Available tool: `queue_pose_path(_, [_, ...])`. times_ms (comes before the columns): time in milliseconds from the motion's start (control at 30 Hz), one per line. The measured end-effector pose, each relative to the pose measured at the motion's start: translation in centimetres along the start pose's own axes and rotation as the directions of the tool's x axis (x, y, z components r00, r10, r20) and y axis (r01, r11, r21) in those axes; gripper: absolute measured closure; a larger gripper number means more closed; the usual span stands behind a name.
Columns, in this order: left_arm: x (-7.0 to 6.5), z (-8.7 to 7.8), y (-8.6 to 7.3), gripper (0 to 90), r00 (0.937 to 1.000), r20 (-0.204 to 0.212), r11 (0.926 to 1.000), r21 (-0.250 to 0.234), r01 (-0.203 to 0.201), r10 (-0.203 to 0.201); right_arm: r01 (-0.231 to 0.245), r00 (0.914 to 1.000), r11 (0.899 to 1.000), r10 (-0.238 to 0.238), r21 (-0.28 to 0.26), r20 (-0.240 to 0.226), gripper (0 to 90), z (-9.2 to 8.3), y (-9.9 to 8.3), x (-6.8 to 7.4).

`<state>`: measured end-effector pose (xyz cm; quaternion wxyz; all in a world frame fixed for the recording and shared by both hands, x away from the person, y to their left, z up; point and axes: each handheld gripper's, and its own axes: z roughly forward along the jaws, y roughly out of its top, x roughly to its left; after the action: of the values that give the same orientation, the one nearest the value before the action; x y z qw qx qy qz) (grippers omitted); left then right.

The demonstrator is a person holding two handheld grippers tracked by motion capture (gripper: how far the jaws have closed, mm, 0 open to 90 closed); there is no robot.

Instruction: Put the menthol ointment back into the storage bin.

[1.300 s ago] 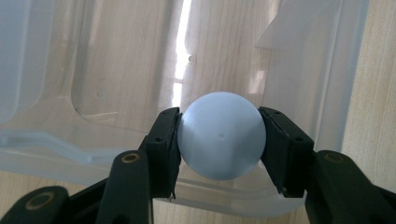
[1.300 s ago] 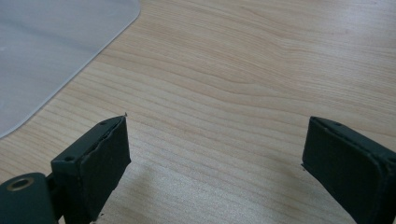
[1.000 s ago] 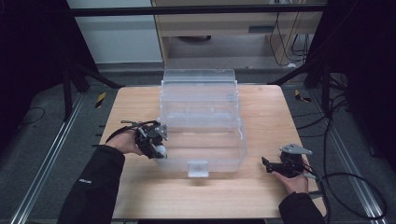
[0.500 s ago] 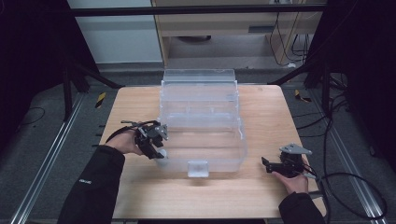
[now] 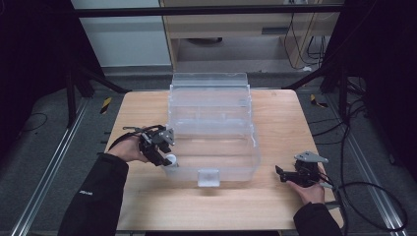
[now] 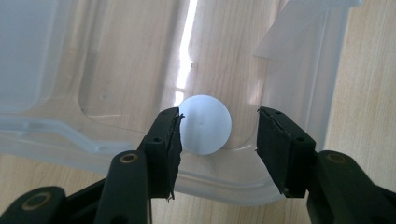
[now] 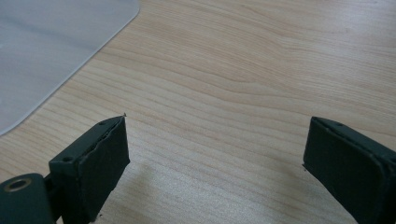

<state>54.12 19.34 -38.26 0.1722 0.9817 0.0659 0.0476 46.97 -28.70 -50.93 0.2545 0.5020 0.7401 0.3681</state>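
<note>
The left gripper point(image 6: 218, 135) hangs over the near left corner of the clear plastic bin point(image 5: 214, 147), jaws a little apart, having just eased open around the white ball point(image 6: 204, 124): one pad touches it, the other stands clear. Best to widen further and lift straight up, so the ball stays put in the otherwise bare bin. The right gripper point(image 7: 215, 158) rests wide open over the wooden table point(image 7: 261, 70)
</note>
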Motion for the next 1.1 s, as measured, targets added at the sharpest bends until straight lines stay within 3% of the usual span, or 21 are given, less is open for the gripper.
queue_pose_path(33, [-0.1, -0.6, -0.1, 47.5, 0.9999, -0.015, 0.9996, -0.028, 0.005, -0.005, 0.001, 1.0, 1.0, -0.001, -0.003, 0.001, 7.2, 0.0, 0.0, 0.0])
queue_pose_path(133, [-0.3, -1.2, -0.2, 44.6, 0.999, -0.04, 0.9984, -0.054, 0.014, -0.017, -0.005, 1.0, 1.0, 0.005, -0.005, -0.001, 7.4, -0.1, 0.0, 0.0])
queue_pose_path(233, [-0.7, -2.1, -0.6, 41.1, 0.9958, -0.073, 0.9931, -0.107, 0.048, -0.056, -0.006, 1.0, 1.0, 0.006, -0.015, 0.004, 7.6, -0.1, 0.0, -0.1])
queue_pose_path(400, [-1.1, -2.8, -1.2, 39.0, 0.9879, -0.114, 0.9852, -0.147, 0.088, -0.105, -0.016, 0.9999, 1.0, 0.016, -0.02, 0.002, 8.0, -0.2, -0.1, 0.0])
queue_pose_path(433, [-1.4, -3.0, -1.6, 38.7, 0.981, -0.134, 0.9767, -0.182, 0.115, -0.14, -0.012, 0.9999, 1.0, 0.012, -0.022, 0.003, 8.0, -0.2, -0.1, 0.0])
queue_pose_path(467, [-1.4, -3.0, -1.6, 38.0, 0.981, -0.134, 0.9767, -0.182, 0.115, -0.14, -0.009, 0.9999, 1.0, 0.009, -0.026, 0.006, 8.2, -0.2, -0.1, -0.1])
queue_pose_path(500, [-1.7, -3.2, -2.1, 36.9, 0.971, -0.163, 0.9674, -0.212, 0.139, -0.175, -0.011, 0.9999, 1.0, 0.011, -0.028, 0.008, 8.3, -0.3, -0.1, -0.1])
queue_pose_path(533, [-1.7, -3.2, -2.1, 37.3, 0.971, -0.163, 0.9674, -0.212, 0.139, -0.175, -0.011, 0.9999, 1.0, 0.011, -0.028, 0.008, 8.3, -0.3, -0.1, -0.1])
queue_pose_path(567, [-2.0, -3.4, -2.6, 37.7, 0.9598, -0.186, 0.9556, -0.247, 0.162, -0.21, -0.013, 0.9999, 0.999, 0.013, -0.033, 0.008, 8.5, -0.3, -0.1, -0.1])
queue_pose_path(600, [-2.0, -3.4, -2.6, 37.6, 0.9598, -0.186, 0.9556, -0.247, 0.162, -0.21, -0.013, 0.9999, 0.999, 0.013, -0.033, 0.008, 8.5, -0.3, -0.1, -0.1])
queue_pose_path(633, [-2.2, -3.4, -2.9, 37.6, 0.953, -0.188, 0.945, -0.272, 0.182, -0.237, -0.012, 0.9999, 0.999, 0.013, -0.035, 0.009, 8.6, -0.3, -0.1, -0.1])
queue_pose_path(667, [-2.5, -3.6, -3.6, 37.2, 0.9352, -0.209, 0.9252, -0.314, 0.213, -0.286, -0.014, 0.9999, 0.999, 0.014, -0.036, 0.009, 8.7, -0.3, -0.1, -0.1])
queue_pose_path(733, [-2.9, -3.7, -4.3, 36.8, 0.9124, -0.224, 0.8964, -0.368, 0.246, -0.343, -0.013, 0.9999, 0.999, 0.014, -0.038, 0.009, 8.8, -0.4, -0.1, -0.1])
queue_pose_path(767, [-3.1, -3.7, -4.7, 36.5, 0.8965, -0.234, 0.8773, -0.401, 0.264, -0.376, -0.015, 0.9998, 0.999, 0.015, -0.04, 0.01, 9.2, -0.4, -0.2, -0.1])
queue_pose_path(800, [-3.1, -3.7, -4.7, 36.3, 0.8965, -0.234, 0.8773, -0.401, 0.264, -0.376, -0.017, 0.9998, 0.999, 0.018, -0.042, 0.012, 9.9, -0.4, -0.2, -0.1])
queue_pose_path(833, [-3.6, -3.7, -5.5, 36.3, 0.8724, -0.24, 0.8403, -0.463, 0.282, -0.426, -0.023, 0.9997, 0.999, 0.023, -0.045, 0.011, 10.4, -0.5, -0.2, 0.0])
queue_pose_path(867, [-3.9, -3.7, -6.0, 36.3, 0.8609, -0.242, 0.8218, -0.491, 0.289, -0.448, -0.016, 0.9997, 0.999, 0.017, -0.051, 0.017, 10.7, -0.5, -0.2, -0.1])
queue_pose_path(933, [-4.3, -3.7, -6.8, 36.5, 0.8293, -0.255, 0.7865, -0.536, 0.306, -0.497, -0.016, 0.9996, 0.998, 0.017, -0.056, 0.023, 10.7, -0.5, -0.2, -0.1])
queue_pose_path(967, [-4.5, -3.6, -7.2, 36.4, 0.8146, -0.262, 0.7734, -0.55, 0.315, -0.518, -0.02, 0.9995, 0.998, 0.021, -0.057, 0.023, 10.8, -0.5, -0.2, -0.1])
queue_pose_path(1033, [-4.8, -3.4, -7.9, 36.0, 0.7756, -0.288, 0.7471, -0.579, 0.326, -0.562, -0.022, 0.9993, 0.998, 0.024, -0.056, 0.027, 10.8, -0.6, -0.3, 0.0])
queue_pose_path(1100, [-4.9, -3.2, -8.7, 35.7, 0.7455, -0.289, 0.7182, -0.605, 0.344, -0.601, -0.024, 0.9992, 0.998, 0.026, -0.057, 0.029, 10.9, -0.6, -0.3, -0.1])
